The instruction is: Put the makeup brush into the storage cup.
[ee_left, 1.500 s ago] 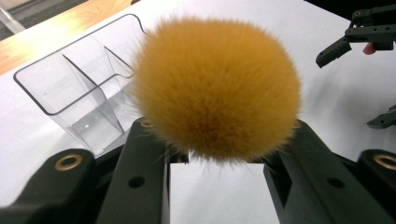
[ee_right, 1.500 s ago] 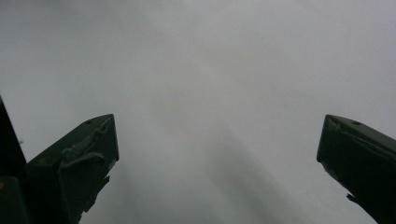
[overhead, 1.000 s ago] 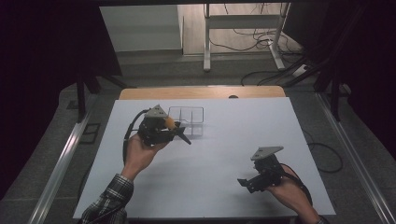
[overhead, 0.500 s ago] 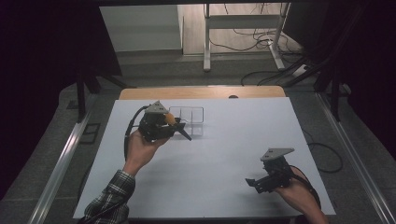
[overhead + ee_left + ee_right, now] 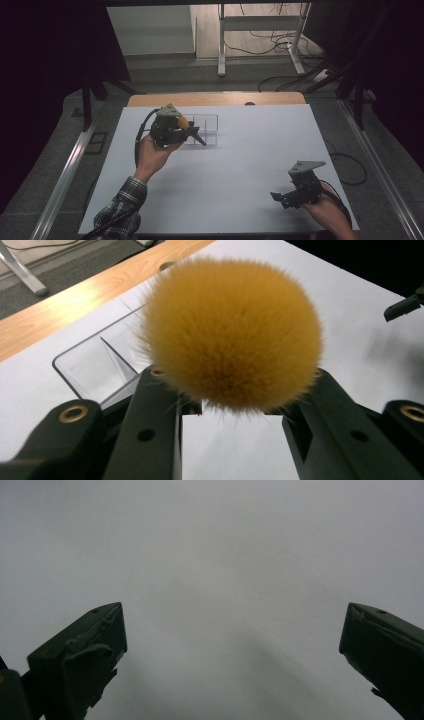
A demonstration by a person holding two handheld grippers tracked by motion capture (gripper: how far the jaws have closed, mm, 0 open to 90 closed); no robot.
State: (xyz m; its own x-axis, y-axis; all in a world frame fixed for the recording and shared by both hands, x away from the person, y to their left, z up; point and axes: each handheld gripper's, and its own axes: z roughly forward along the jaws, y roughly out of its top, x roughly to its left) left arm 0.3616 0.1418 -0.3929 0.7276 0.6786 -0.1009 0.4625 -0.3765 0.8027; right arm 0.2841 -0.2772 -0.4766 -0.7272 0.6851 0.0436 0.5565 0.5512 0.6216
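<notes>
A fluffy orange pompom (image 5: 232,335) sits between the tips of my left gripper (image 5: 235,377), whose black jaws are shut on it. From above, the pompom (image 5: 183,122) and left gripper (image 5: 193,133) hover at the near left edge of a clear divided tray (image 5: 209,119) on the white table. The tray (image 5: 80,362) lies just beyond the pompom in the left gripper view. My right gripper (image 5: 281,197) is low over the table's near right corner, far from the tray. Its jaws (image 5: 232,630) stand wide open with bare white surface between them.
The white tabletop (image 5: 250,150) ends in a wooden strip (image 5: 215,98) at the far edge. A metal stand (image 5: 260,30) and cables lie on the floor beyond. Dark rails run along both sides. The right gripper's tip (image 5: 402,307) shows at the upper right of the left gripper view.
My right gripper has slid to the right and a little nearer to the table's front edge. The left gripper has stayed put with the pompom in it.
</notes>
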